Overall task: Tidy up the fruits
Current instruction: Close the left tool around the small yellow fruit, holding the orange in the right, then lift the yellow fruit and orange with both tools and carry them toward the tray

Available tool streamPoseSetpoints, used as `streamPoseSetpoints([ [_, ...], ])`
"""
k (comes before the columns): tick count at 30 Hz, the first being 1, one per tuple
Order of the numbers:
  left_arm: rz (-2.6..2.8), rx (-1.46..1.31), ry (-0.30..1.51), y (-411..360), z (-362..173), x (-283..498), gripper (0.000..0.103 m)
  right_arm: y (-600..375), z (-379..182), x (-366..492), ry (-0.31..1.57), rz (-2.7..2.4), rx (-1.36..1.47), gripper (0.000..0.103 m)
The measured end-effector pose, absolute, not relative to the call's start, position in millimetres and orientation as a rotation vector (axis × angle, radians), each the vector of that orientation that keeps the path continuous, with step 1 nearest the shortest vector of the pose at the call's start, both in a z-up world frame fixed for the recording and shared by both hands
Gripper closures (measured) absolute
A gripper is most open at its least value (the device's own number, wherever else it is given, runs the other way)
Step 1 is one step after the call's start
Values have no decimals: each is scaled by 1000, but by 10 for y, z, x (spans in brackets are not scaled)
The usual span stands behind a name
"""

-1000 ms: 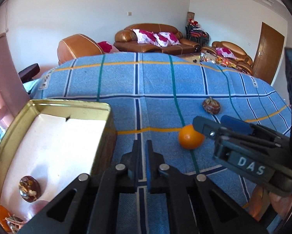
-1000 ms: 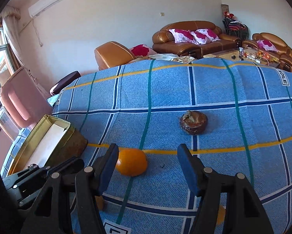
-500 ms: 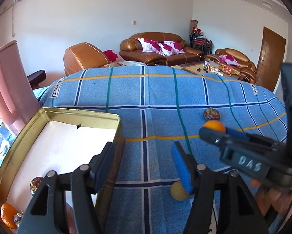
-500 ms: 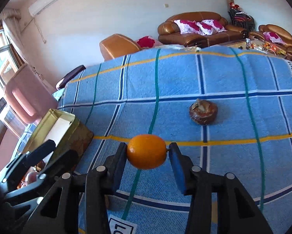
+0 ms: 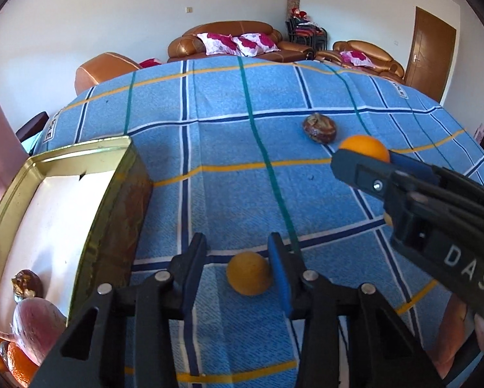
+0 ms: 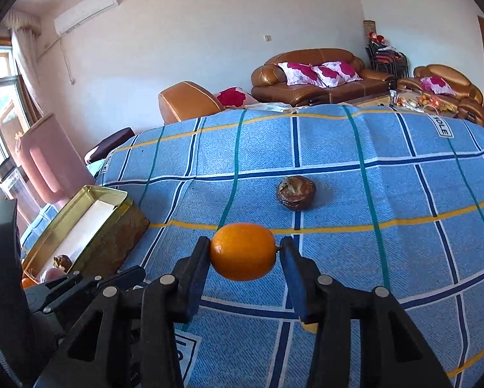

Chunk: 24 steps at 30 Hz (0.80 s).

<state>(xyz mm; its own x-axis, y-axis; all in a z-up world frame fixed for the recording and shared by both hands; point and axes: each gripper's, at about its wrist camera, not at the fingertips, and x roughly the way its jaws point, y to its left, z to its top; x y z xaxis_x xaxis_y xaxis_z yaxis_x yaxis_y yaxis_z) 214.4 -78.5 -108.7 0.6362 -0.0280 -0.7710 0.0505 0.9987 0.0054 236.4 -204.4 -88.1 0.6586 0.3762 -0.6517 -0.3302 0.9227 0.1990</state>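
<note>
Between your right gripper's (image 6: 243,253) pads sits an orange (image 6: 242,251), clamped end to end and lifted clear of the blue checked cloth (image 6: 387,200). Between your left gripper's (image 5: 238,270) fingers lies a second, duller yellow-orange fruit (image 5: 249,272), resting on the cloth; those jaws have just been closing around it. The right-hand blue pad (image 5: 279,274) touches or nearly touches it, while a gap shows on the other side, so it is bracketed, not pinched.

Further out, item by item:
- Dark brown wrinkled fruit (image 6: 295,193), on the cloth beyond the held orange, well apart from both grippers.
- Gold tin box (image 5: 80,213), open, just left of your left gripper, its side wall near the left finger. Inside, at the near end: a small brown fruit (image 5: 26,286), a pinkish fruit (image 5: 36,328), and oranges (image 5: 15,360) partly cut off by the frame edge.
- In the left wrist view, your right gripper enters from the right with its orange raised above the cloth.
- Beyond the table: brown leather sofas (image 6: 316,76) with red-flowered cushions, a wooden door (image 5: 429,53), a wall air conditioner (image 6: 85,9).
</note>
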Motion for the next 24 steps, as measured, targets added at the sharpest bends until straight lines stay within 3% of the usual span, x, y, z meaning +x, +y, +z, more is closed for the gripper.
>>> streamPoseSetpoints([
  [2, -53, 8, 897, -750, -1125, 2162, 65, -2000, -911, 2362, 750, 392, 27, 57],
  [3, -56, 14, 897, -759, -1133, 2160, 75, -1988, -935, 2361, 753, 390, 21, 57],
  [24, -34, 20, 761, -709, -912, 2018, 76, -2037, -910, 2334, 707, 442, 53, 57],
])
